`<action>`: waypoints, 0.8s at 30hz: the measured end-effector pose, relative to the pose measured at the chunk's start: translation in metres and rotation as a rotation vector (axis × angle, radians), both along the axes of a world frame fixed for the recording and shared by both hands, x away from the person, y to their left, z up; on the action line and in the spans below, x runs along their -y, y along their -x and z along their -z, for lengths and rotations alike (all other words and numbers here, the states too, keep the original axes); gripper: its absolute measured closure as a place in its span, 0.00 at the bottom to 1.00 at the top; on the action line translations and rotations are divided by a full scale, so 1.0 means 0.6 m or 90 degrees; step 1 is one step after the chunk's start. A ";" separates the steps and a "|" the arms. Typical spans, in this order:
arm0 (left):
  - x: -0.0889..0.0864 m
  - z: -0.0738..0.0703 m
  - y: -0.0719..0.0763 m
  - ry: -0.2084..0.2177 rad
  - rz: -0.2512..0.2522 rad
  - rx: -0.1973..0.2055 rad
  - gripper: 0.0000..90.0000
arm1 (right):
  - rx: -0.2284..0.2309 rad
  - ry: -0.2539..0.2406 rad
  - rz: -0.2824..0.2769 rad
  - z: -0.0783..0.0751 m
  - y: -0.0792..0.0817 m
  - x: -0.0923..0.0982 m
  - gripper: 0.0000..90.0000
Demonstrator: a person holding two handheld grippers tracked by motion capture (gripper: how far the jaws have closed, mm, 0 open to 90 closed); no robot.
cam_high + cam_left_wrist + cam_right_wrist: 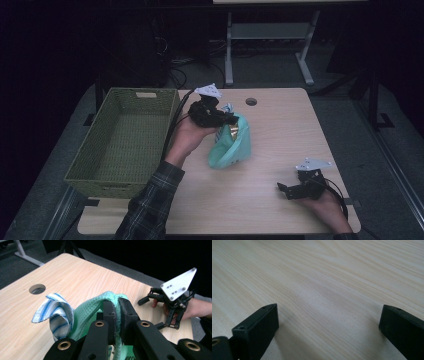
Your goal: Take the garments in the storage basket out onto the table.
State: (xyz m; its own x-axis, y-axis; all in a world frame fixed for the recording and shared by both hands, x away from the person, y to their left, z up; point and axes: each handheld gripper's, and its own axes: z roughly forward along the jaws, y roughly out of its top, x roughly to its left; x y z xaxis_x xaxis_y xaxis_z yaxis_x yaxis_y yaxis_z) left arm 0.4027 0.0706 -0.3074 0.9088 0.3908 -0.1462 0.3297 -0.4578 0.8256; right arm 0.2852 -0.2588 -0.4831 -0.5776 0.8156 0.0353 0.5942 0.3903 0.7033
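Sitting on the left side of the table (280, 130): a basket (125, 137); hanging just right of it, above the table's middle, in the left gripper (227, 119): two cloths (232, 145), one tucked beside the other; resting near the front right corner, well apart: the right gripper (284, 189); lying behind the cloths: a hole (251, 101).

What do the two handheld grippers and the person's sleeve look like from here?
Both the left gripper and the right gripper are black linkage frames with blocky black jaws, each topped by a pale grey three-cornered plate and trailing a black cable. The left sleeve is dark plaid.
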 end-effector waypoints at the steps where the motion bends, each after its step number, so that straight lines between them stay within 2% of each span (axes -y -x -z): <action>1: 0.004 0.003 0.000 -0.008 0.004 0.001 0.94 | 0.000 0.000 0.000 0.000 0.000 0.000 0.02; 9: 0.031 0.028 0.000 -0.019 0.023 -0.004 0.94 | 0.001 0.000 0.000 0.000 0.000 0.000 0.02; 10: 0.039 0.043 0.001 -0.024 0.028 -0.012 0.94 | 0.001 0.000 0.000 0.000 0.000 0.000 0.02; 11: 0.039 0.043 0.001 -0.024 0.028 -0.012 0.94 | 0.001 0.000 0.000 0.000 0.000 0.000 0.02; 13: 0.047 0.064 0.001 -0.032 0.031 -0.028 0.94 | 0.001 0.001 0.000 0.000 0.000 0.000 0.02; 16: 0.054 0.083 0.003 -0.042 0.034 -0.040 0.94 | 0.001 0.001 -0.001 0.000 0.000 0.000 0.02; 17: 0.054 0.083 0.003 -0.042 0.034 -0.040 0.94 | 0.001 0.001 -0.001 0.000 0.000 0.000 0.02; 18: 0.058 0.095 0.005 -0.055 0.039 -0.045 0.93 | 0.001 0.001 -0.001 0.000 0.000 0.000 0.02; 19: 0.058 0.095 0.005 -0.055 0.039 -0.045 0.93 | 0.001 0.001 -0.001 0.000 0.000 0.000 0.02; 20: 0.061 0.107 0.006 -0.068 0.041 -0.047 0.93 | 0.001 0.001 -0.001 0.000 0.000 0.000 0.02; 24: 0.067 0.132 0.010 -0.091 0.047 -0.062 0.93 | 0.000 0.001 0.000 0.000 0.000 0.000 0.02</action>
